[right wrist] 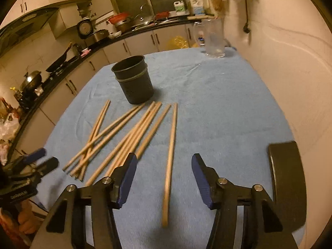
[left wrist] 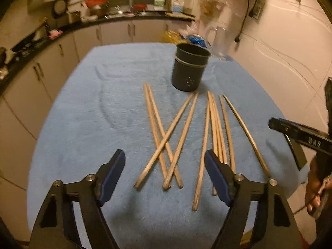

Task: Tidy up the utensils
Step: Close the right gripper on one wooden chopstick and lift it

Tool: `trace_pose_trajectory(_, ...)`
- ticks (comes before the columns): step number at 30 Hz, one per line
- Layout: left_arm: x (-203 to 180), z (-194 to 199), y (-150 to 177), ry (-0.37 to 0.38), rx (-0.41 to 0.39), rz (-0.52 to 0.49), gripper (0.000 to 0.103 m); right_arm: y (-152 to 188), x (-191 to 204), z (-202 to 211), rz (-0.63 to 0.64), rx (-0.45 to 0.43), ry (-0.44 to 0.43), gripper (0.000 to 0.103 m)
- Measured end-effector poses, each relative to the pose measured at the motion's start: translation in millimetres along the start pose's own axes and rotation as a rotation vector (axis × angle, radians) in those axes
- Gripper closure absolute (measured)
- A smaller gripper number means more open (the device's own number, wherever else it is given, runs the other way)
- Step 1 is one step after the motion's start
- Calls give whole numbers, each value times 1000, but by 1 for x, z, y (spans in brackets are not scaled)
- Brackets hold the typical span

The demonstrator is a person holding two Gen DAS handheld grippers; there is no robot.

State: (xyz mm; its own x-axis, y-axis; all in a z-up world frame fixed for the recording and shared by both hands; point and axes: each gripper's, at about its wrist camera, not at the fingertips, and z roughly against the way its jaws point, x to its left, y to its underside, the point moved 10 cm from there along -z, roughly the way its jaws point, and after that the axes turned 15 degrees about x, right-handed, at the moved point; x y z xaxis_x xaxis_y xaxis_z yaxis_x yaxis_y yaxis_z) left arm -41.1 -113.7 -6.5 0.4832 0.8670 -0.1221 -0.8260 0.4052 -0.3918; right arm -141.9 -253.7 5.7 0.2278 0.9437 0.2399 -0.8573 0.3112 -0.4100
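Worktop (right wrist: pixel 217 103), blue-clothed: I log one dark utensil holder (right wrist: pixel 133 81), upright, empty. Wooden chopsticks (left wrist: pixel 166 137) scattered just before it. Right claw (right wrist: pixel 164 180) wide, straddling the outermost chopstick (right wrist: pixel 170 161); left claw (left wrist: pixel 165 176) wide, empty. I should close mid-shaft, squarely.

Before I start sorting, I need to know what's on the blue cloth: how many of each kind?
Wooden chopsticks: 10 (some overlap, so the count is my best reading)
Dark utensil holder: 1
Clear plastic jug: 1
Total: 12
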Motion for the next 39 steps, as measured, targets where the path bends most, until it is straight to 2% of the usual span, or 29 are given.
trace_pose_trajectory(1,-2,-4,-2,22,22,-6,50,-5,-1,-4,0,18,-10,48)
trace_pose_trajectory(3,-7,-17,-7,70,90,-15,62,-13,-1,-15,-6,72,-49,61)
trace_pose_trajectory(4,-11,-24,-10,100,126,-27,62,-16,-3,-20,-19,93,-60,67)
trace_pose_trajectory(5,-15,-29,-14,118,149,-38,62,-19,-4,-25,-27,112,-67,67)
trace_pose_trajectory(7,-18,-35,-25,104,159,-34,62,-27,-5,-37,-30,142,-72,67)
trace_pose_trajectory(10,-32,-42,-37,128,179,-73,62,-33,-7,-55,-36,179,-65,67)
trace_pose_trajectory(12,-39,-48,-47,114,190,-90,62,-37,-6,-65,-40,199,-71,71)
trace_pose_trajectory(18,-53,-65,-59,101,248,-120,79,-49,-7,-89,-5,238,2,80)
trace_pose_trajectory(23,-64,-82,-64,81,281,-162,81,-50,-17,-99,-3,265,15,94)
trace_pose_trajectory(27,-71,-89,-65,33,296,-211,81,-50,-23,-96,-6,266,14,94)
trace_pose_trajectory(39,-83,-124,-77,-76,341,-258,82,-46,-29,-94,-16,273,-16,94)
